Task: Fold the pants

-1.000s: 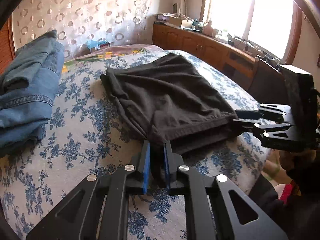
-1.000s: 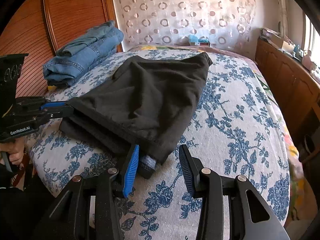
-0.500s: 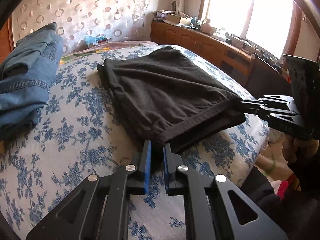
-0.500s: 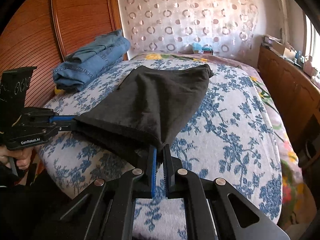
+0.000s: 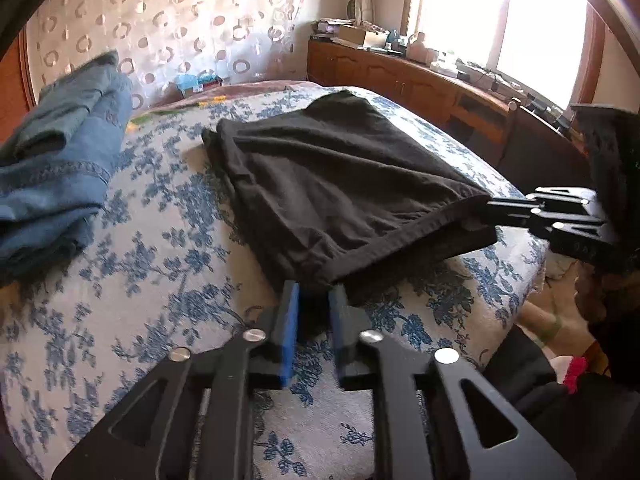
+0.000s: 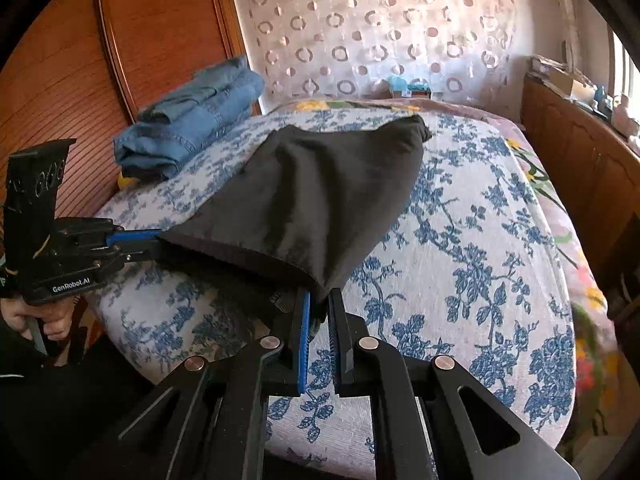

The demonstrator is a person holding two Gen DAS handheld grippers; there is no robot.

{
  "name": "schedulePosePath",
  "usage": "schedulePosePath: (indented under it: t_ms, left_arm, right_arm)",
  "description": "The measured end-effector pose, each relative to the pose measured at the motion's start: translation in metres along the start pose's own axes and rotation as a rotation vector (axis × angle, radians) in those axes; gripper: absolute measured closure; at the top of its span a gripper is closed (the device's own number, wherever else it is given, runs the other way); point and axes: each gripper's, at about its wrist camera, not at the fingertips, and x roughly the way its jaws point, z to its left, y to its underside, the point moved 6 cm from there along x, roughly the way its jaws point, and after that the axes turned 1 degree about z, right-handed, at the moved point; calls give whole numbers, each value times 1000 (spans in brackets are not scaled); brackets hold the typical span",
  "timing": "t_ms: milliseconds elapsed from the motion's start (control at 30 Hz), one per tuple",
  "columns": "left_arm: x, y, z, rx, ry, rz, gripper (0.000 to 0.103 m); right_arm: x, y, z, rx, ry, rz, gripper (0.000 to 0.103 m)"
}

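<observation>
Black pants [image 5: 340, 176] lie folded on the flowered bed, near edge toward me and lifted off the cover. My left gripper [image 5: 314, 286] has the near left corner between its blue pads. Its jaws are opening, with the cloth still filling the narrow gap. From the right wrist view the left gripper [image 6: 154, 242] meets the pants [image 6: 320, 196] at their left corner. My right gripper [image 6: 320, 294] is shut on the near right corner, and it also shows in the left wrist view as the right gripper [image 5: 490, 208] at the hem's end.
Folded blue jeans [image 5: 56, 168] lie at the bed's far left, next to a wooden wall [image 6: 80, 60]. A low wooden cabinet [image 5: 400, 76] with clutter runs under the window on the right. A person's hand [image 6: 48, 320] holds the left gripper's handle. Bare bedspread [image 6: 480, 240] stretches right of the pants.
My right gripper, open around the corner a second ago, has shut on it. The near hem now hangs raised and stretched between both grippers. The left gripper has hardly moved.
</observation>
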Motion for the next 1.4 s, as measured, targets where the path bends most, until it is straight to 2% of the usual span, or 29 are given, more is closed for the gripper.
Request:
schedulePosePath:
  t_ms: [67, 100, 133, 167, 233, 300, 433, 500, 600, 767, 1000, 1200, 1400]
  left_arm:
    - [-3, -4, 1, 8, -13, -16, 68]
    - [-5, -5, 1, 8, -6, -23, 58]
    - [-6, -7, 1, 6, 1, -31, 52]
    - [-7, -9, 1, 5, 2, -38, 50]
    - [-9, -12, 2, 7, -3, -47, 30]
    - [-9, -16, 3, -1, -5, -61, 25]
    - [-3, -20, 7, -13, -15, -51, 24]
    - [0, -21, 8, -16, -26, -52, 24]
    - [5, -20, 10, -27, -27, -45, 24]
    - [14, -15, 15, -42, -26, -19, 24]
    - [20, -9, 21, -57, -41, 3, 24]
    - [29, 1, 23, -65, -44, 40, 24]
    - [30, 3, 23, -66, -34, 29, 24]
  right_arm:
    - [-4, 0, 1, -2, 1, -9, 94]
    - [-5, -1, 2, -7, 3, -14, 94]
    - [-8, -2, 3, -11, 3, -21, 93]
    - [-10, -3, 3, -13, 2, -26, 93]
    - [-15, -4, 5, -17, 0, -39, 93]
    - [-20, -2, 5, -19, 4, -48, 93]
    - [-22, -2, 4, -16, 14, -58, 90]
    - [-20, -4, 4, -9, 17, -59, 78]
    - [-12, -7, 3, 2, 15, -60, 71]
    - [7, -10, 2, 26, 38, -41, 70]
    - [34, 6, -1, 57, 64, 47, 70]
    - [30, 8, 2, 54, 65, 36, 69]
    - [30, 10, 1, 41, 85, 35, 67]
